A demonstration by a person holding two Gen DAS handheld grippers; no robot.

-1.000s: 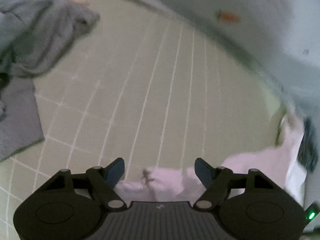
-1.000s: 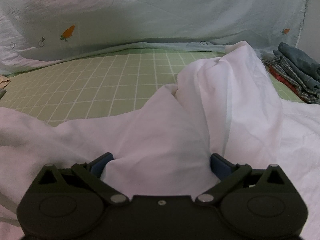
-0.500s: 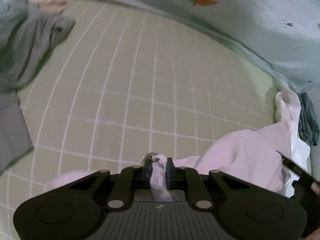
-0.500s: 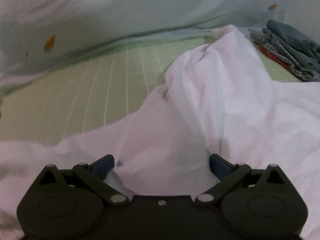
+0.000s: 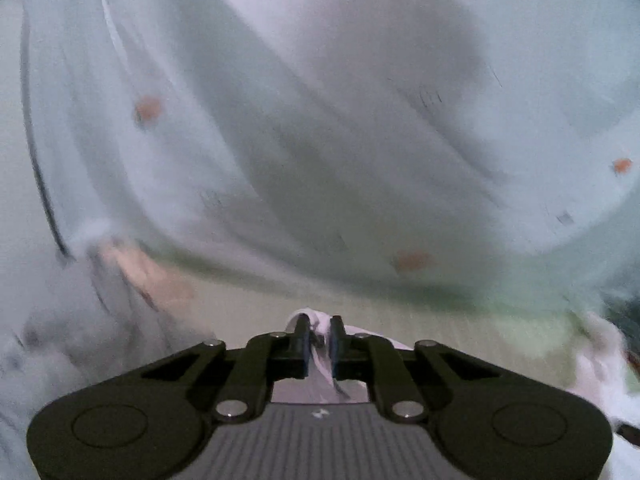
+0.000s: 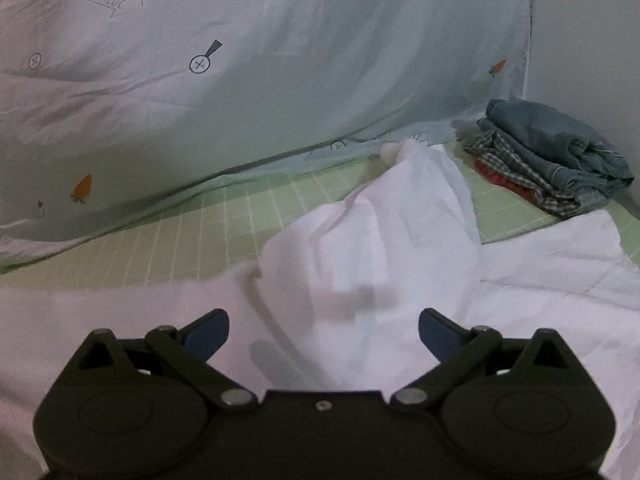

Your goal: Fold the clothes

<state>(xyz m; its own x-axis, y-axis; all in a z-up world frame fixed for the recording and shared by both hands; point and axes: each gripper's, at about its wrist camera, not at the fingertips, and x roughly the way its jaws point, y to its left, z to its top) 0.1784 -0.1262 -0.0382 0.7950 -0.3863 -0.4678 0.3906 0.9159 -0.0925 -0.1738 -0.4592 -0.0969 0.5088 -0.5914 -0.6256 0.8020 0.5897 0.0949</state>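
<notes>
A white garment [image 6: 384,248] lies crumpled on the green checked sheet [image 6: 224,224], one part raised in a ridge toward the back. My right gripper [image 6: 323,330] is open just above the garment, its blue-padded jaws wide apart with cloth between and below them. My left gripper [image 5: 318,340] is shut on a pinched edge of the white garment [image 5: 316,356], lifted off the bed. The left wrist view is heavily blurred by motion.
A pale blue printed quilt [image 6: 280,64] rises behind the bed and fills the left wrist view [image 5: 320,120]. A stack of folded clothes [image 6: 548,160], denim on top, sits at the back right. Grey clothing [image 5: 52,320] lies blurred at the left.
My left gripper closed on the garment's edge and has swung upward with it, now facing the quilt. My right gripper stayed open and rose slightly above the cloth.
</notes>
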